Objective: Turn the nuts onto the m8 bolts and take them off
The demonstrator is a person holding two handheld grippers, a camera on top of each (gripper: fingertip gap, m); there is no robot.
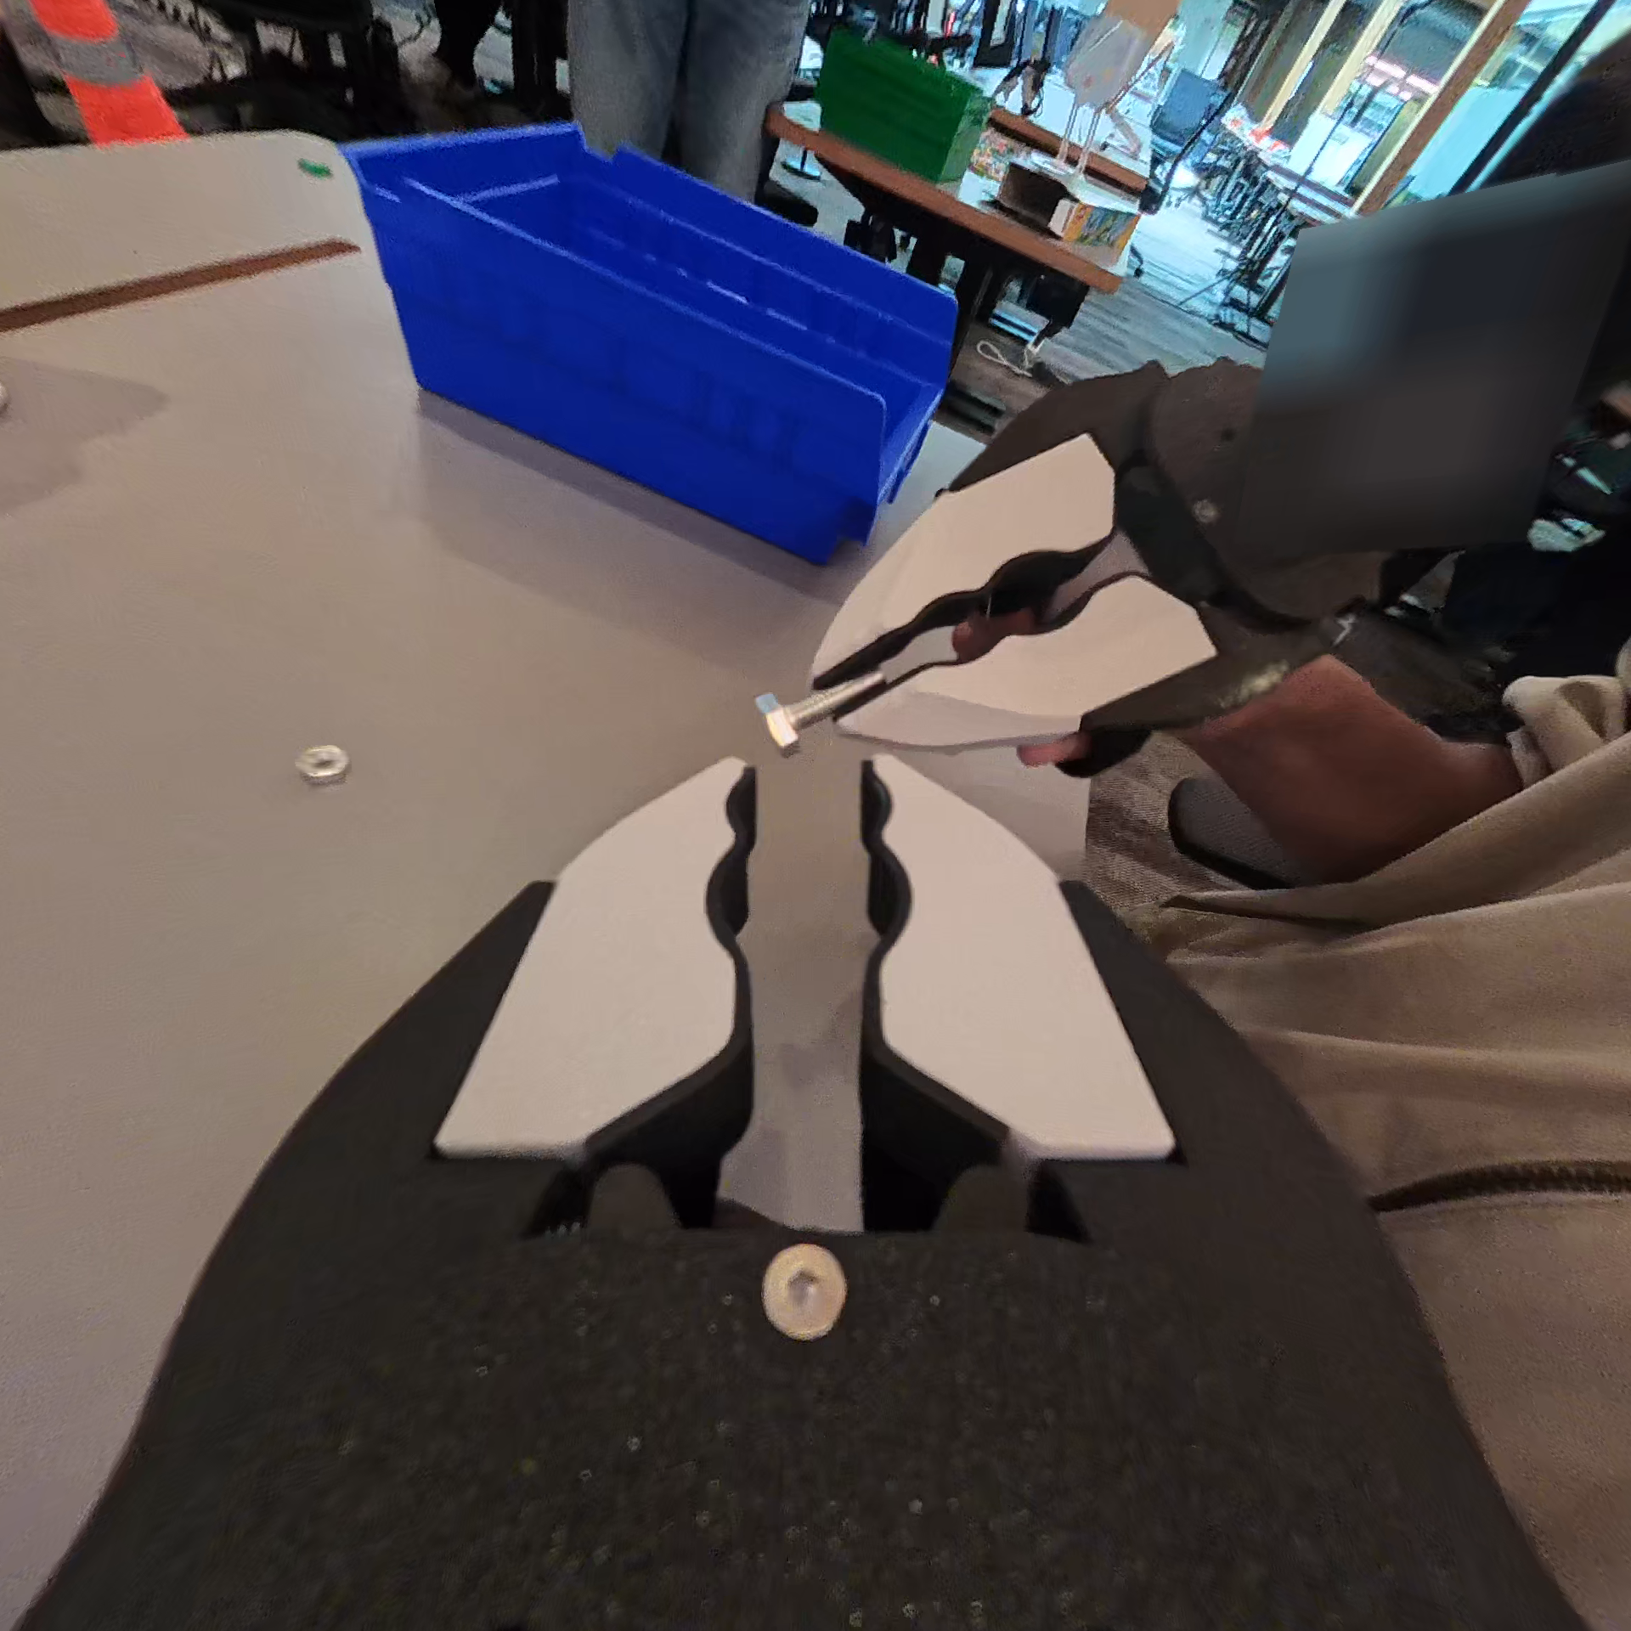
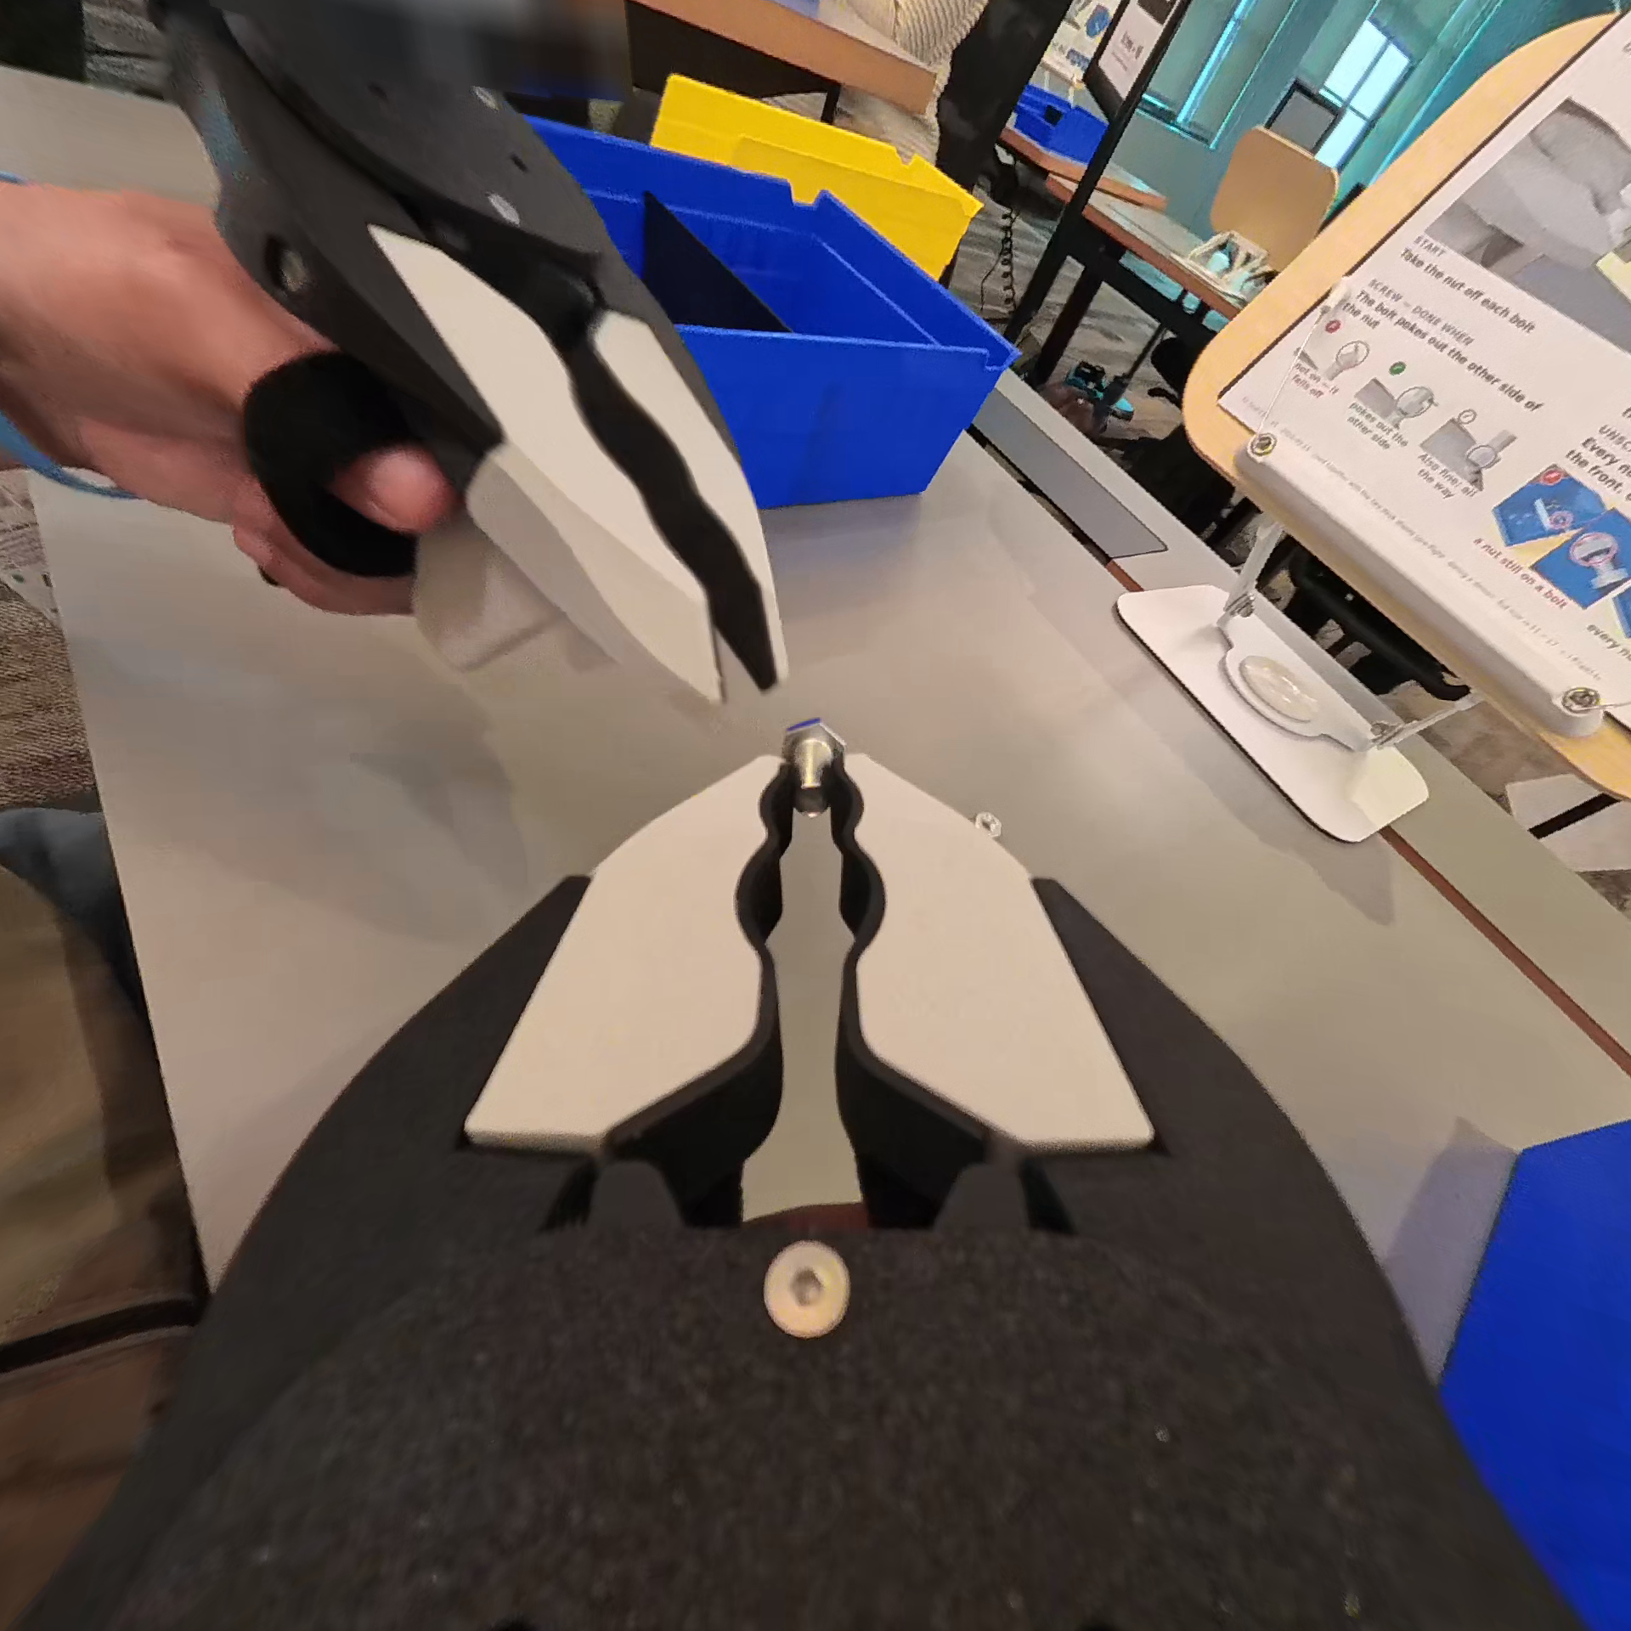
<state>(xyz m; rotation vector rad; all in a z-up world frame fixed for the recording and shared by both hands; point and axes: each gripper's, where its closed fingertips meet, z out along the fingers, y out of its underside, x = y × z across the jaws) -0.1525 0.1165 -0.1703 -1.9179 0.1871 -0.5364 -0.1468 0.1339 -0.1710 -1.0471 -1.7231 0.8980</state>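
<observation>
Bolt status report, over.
Right gripper shut on bolt, no nut on it. Left gripper open, empty. Loose nut on table.

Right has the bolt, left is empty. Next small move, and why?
Probably swing the left gripper, open and empty, over to the loose nut lying on the table off to its left and close on it. The right gripper already clamps the bolt, which carries no nut.

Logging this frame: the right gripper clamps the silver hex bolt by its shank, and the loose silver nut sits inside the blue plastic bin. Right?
Not quite. The right gripper does clamp the silver hex bolt, but the loose silver nut lies on the grey table, outside the blue plastic bin, per the left wrist view.
</observation>
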